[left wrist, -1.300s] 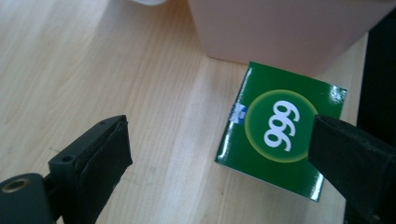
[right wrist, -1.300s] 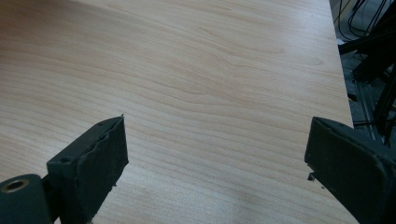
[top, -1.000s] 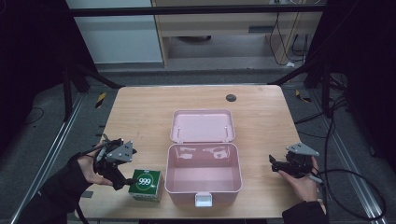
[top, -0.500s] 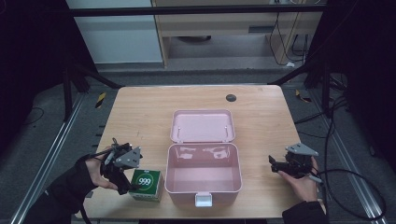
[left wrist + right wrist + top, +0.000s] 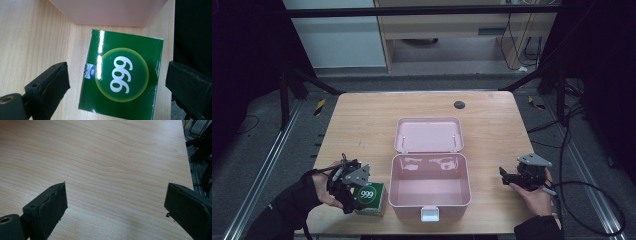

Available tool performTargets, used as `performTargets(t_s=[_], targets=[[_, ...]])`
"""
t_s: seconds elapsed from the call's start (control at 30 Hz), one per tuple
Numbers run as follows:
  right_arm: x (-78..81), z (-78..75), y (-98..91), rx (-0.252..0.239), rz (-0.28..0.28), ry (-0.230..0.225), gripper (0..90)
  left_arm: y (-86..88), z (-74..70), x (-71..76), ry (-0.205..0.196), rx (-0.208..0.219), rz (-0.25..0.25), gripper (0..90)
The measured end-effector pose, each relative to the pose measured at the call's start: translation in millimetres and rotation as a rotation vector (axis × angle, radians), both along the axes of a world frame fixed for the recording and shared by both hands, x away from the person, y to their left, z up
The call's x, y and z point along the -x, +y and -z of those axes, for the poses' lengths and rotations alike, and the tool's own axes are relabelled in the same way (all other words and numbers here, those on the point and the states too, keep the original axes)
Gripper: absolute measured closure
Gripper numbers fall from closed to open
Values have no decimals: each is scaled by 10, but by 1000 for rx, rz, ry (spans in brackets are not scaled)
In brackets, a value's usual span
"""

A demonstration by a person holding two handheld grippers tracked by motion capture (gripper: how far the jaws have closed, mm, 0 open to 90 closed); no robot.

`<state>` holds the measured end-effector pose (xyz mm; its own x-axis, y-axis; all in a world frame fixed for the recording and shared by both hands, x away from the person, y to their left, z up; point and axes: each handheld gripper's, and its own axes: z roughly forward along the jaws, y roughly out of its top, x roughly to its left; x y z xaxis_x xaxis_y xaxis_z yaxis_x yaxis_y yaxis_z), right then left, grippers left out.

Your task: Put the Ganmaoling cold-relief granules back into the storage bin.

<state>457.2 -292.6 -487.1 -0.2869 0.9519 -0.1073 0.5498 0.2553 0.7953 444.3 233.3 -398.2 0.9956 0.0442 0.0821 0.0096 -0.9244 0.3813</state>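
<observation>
Both the left gripper point(image 5: 353, 192) and right gripper point(image 5: 508, 176) gape wide.

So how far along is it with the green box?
Done: the pink plastic case lies open on the wooden table. In hand: the left gripper, jaws open, straddles the green cardboard box marked 999 without squeezing. Left: gripping it and probably putting it inside. The right gripper waits open.

**A recording station in a lab or workshop**

A plain wooden surface point(image 5: 362, 125) is set inside a frame of dark metal bars point(image 5: 422, 10), in a dimly lit room. Grey carpet floor point(image 5: 257, 150) is seen around it, with metal rails point(image 5: 262, 170) along the sides. Black cables point(image 5: 582, 165) are laid on the floor at the right. Behind, a pale cabinet point(image 5: 337, 40) and a wooden shelf unit point(image 5: 452, 35) are placed.
</observation>
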Motion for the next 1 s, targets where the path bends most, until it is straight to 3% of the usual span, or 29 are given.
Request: performTargets(t_s=[1.0], targets=[[-16,43,21,11,-19,30,45,-92,356,-93,77,-59,35,61]])
